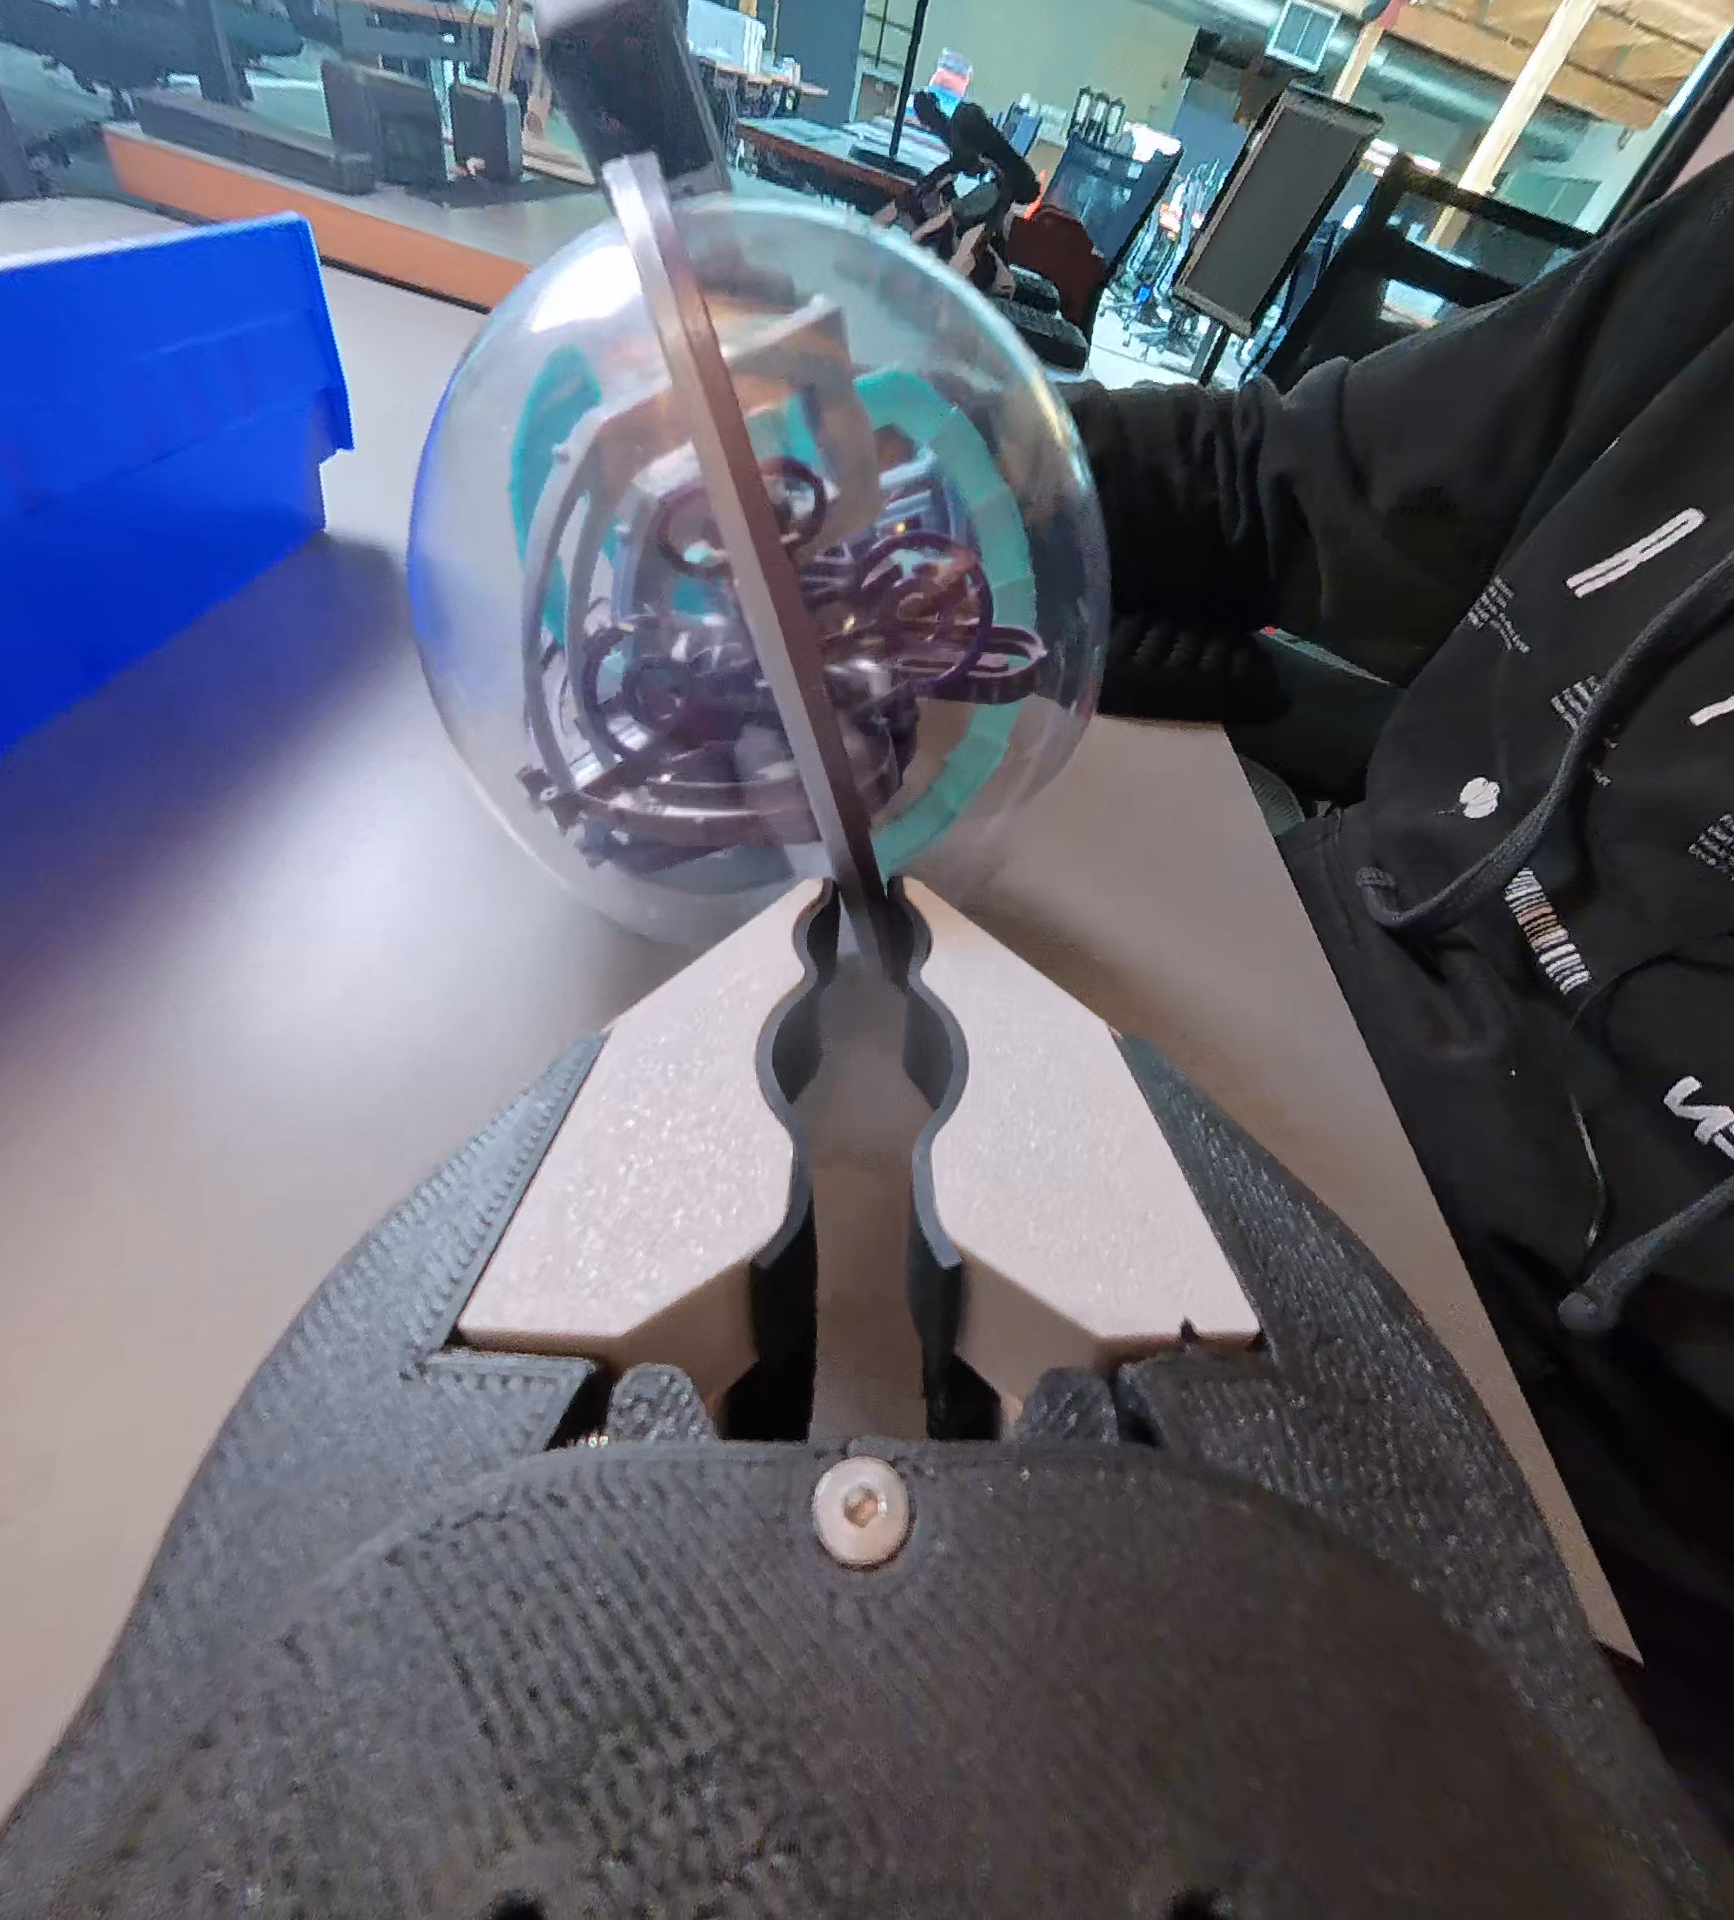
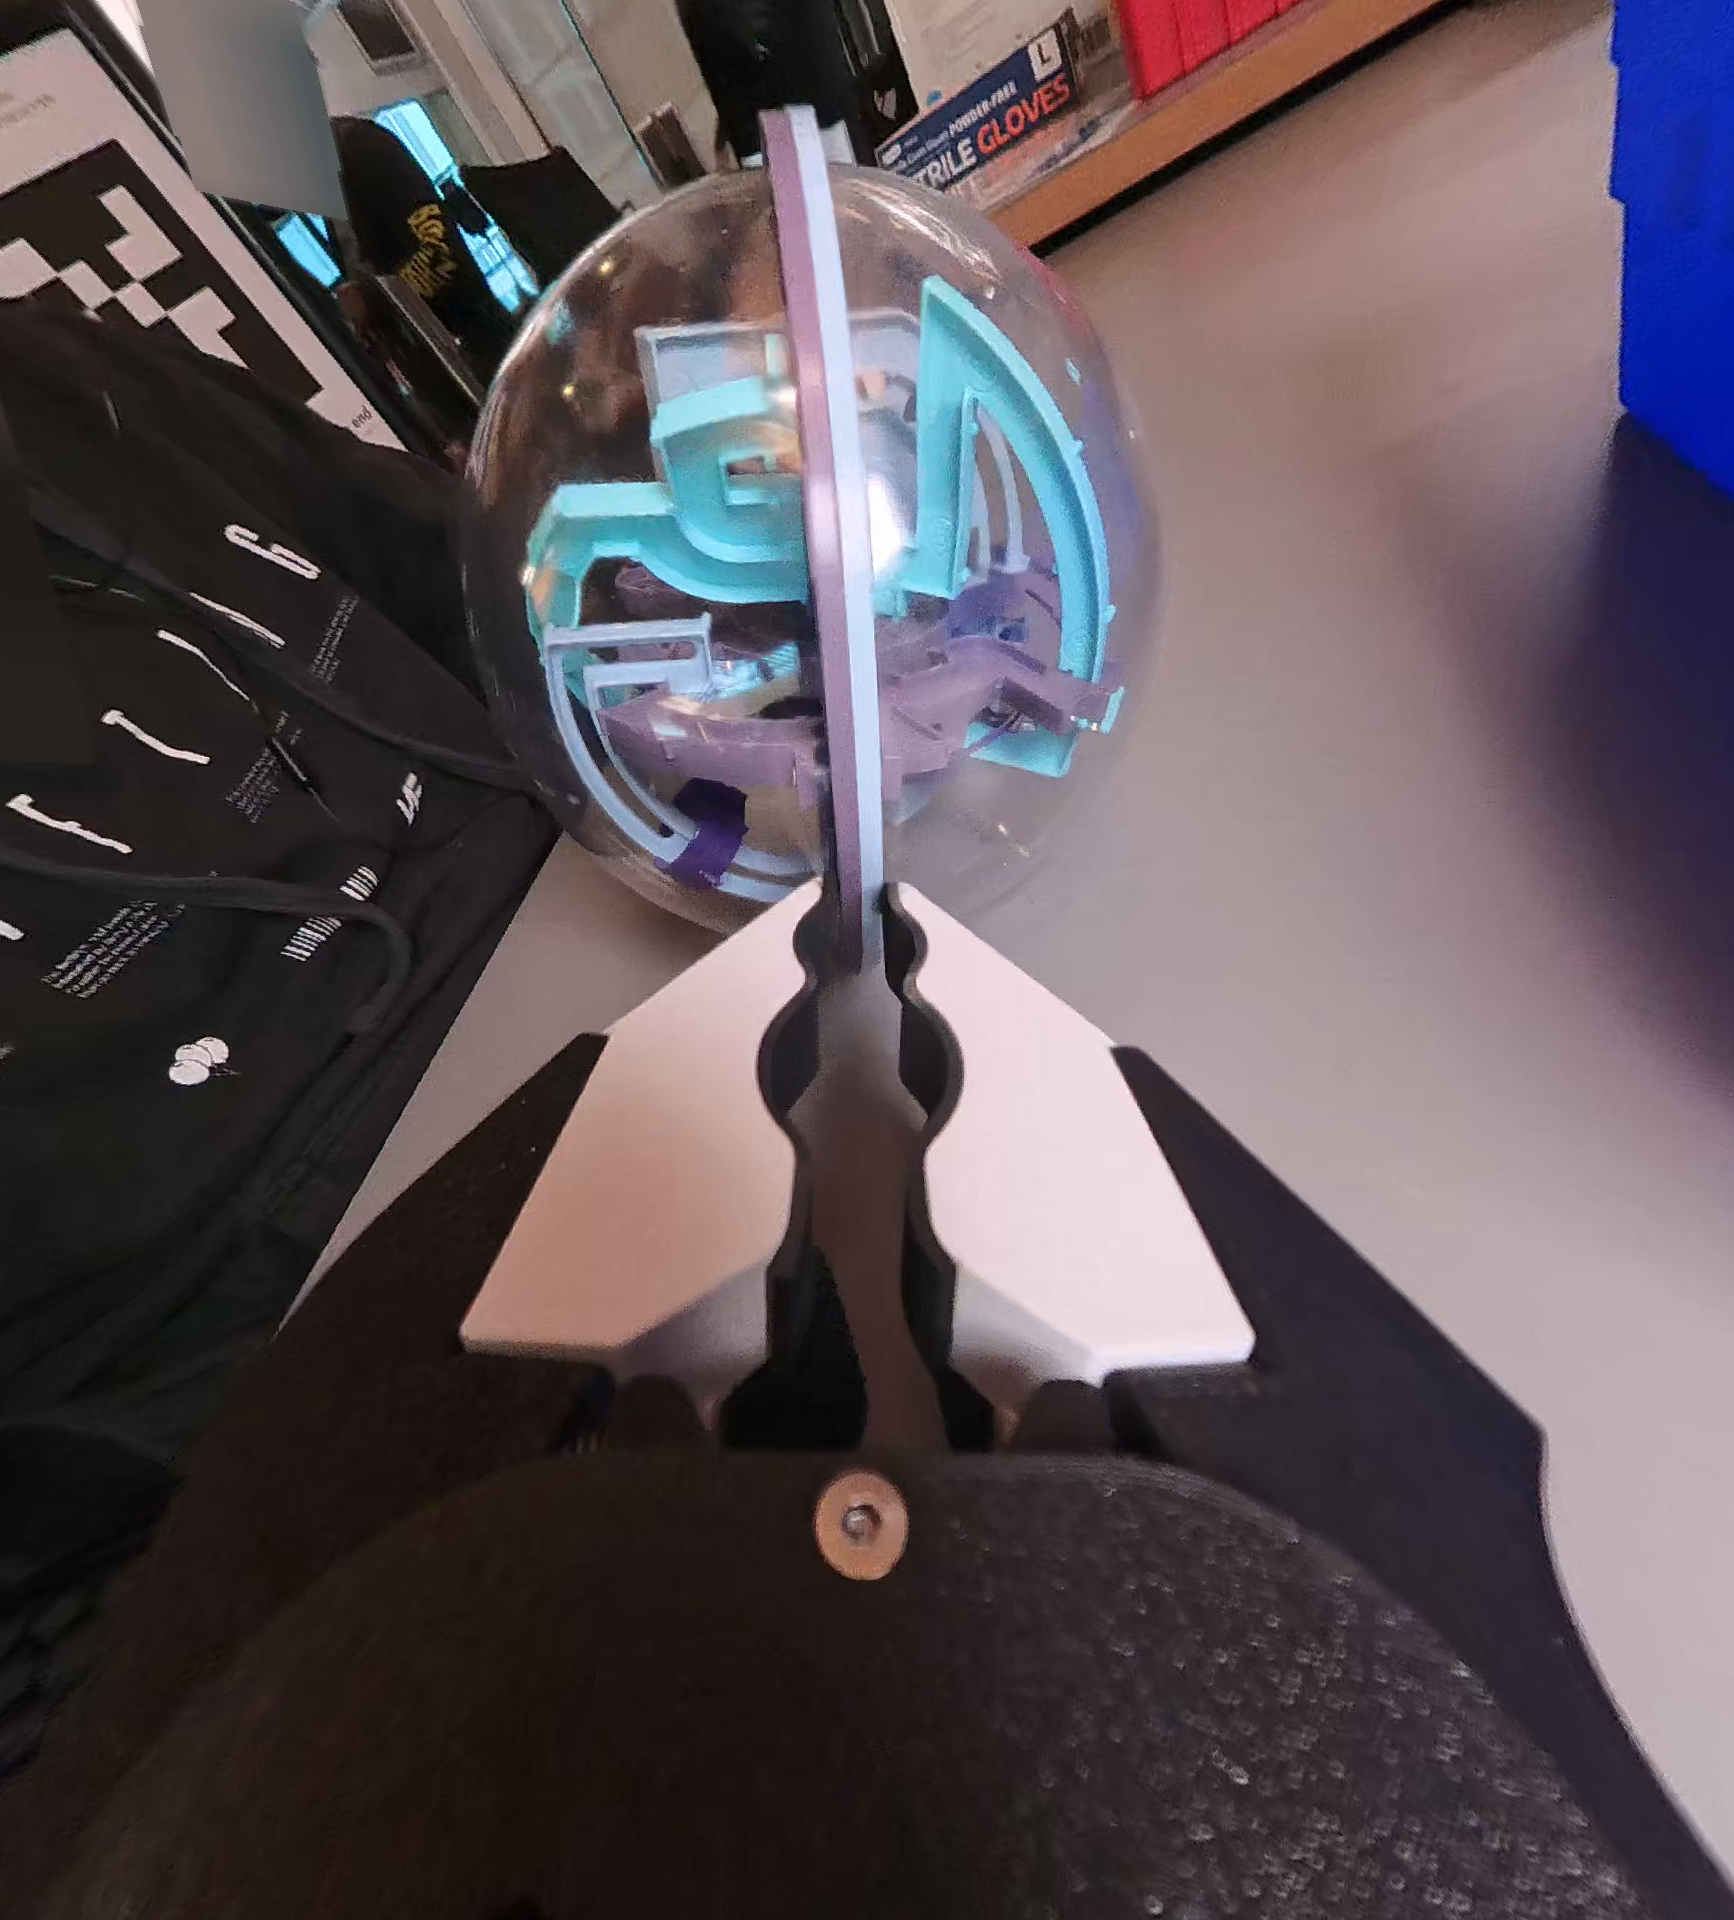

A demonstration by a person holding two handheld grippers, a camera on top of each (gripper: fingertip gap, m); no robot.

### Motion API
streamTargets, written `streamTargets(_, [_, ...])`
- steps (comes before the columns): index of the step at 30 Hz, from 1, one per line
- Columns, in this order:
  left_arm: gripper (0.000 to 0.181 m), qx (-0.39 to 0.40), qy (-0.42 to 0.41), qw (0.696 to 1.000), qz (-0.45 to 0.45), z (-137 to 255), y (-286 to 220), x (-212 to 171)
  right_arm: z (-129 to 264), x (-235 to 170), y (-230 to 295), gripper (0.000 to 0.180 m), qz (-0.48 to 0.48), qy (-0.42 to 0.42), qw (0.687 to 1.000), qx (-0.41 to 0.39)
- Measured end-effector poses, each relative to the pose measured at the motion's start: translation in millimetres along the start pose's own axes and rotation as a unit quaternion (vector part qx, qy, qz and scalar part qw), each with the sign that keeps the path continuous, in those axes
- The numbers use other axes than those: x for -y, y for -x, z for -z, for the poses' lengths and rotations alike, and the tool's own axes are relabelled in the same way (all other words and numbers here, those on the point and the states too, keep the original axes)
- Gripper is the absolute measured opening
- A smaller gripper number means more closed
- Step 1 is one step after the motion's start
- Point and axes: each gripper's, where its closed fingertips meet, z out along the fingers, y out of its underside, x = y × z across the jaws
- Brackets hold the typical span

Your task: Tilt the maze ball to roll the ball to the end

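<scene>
The maze ball (image 1: 572, 582) is a clear sphere with teal, grey and purple tracks inside and a flat grey rim around its middle. It is held just above the grey table. My left gripper (image 1: 861, 914) is shut on the rim at its near edge; the rim leans to the left in that view. My right gripper (image 2: 855, 914) is shut on the rim (image 2: 837, 582) from the opposite side, where the rim stands nearly upright. The right gripper also shows at the top of the left wrist view (image 1: 624, 94), on the rim's far edge. The small ball inside cannot be made out.
A blue bin (image 1: 94, 447) stands on the table left of the sphere; it also shows in the right wrist view (image 2: 1715, 260). A person in a black hoodie (image 1: 1569, 727) sits at the table edge. A glove box (image 2: 988, 125) lies behind.
</scene>
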Motion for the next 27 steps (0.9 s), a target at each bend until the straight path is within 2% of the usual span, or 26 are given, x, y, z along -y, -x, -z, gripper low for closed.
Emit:
streamTargets(8, [0.008, 0.003, -0.012, 0.998, 0.057, 1, 10, -3, 0, 4, 1, 0.005, 0.007, -0.021, 1.000, -0.013])
streamTargets(13, [0.018, 0.015, -0.025, 0.995, 0.091, 1, 15, -1, 2, 6, 1, 0.005, 0.004, -0.031, 0.999, -0.015])
streamTargets(17, [0.009, 0.026, -0.026, 0.994, 0.098, 1, 17, -2, 1, 5, 2, 0.005, 0.018, -0.027, 0.999, -0.026])
streamTargets(27, [0.006, 0.068, -0.037, 0.997, -0.006, 3, 9, 13, 1, 1, 5, 0.006, 0.112, -0.006, 0.990, -0.080])
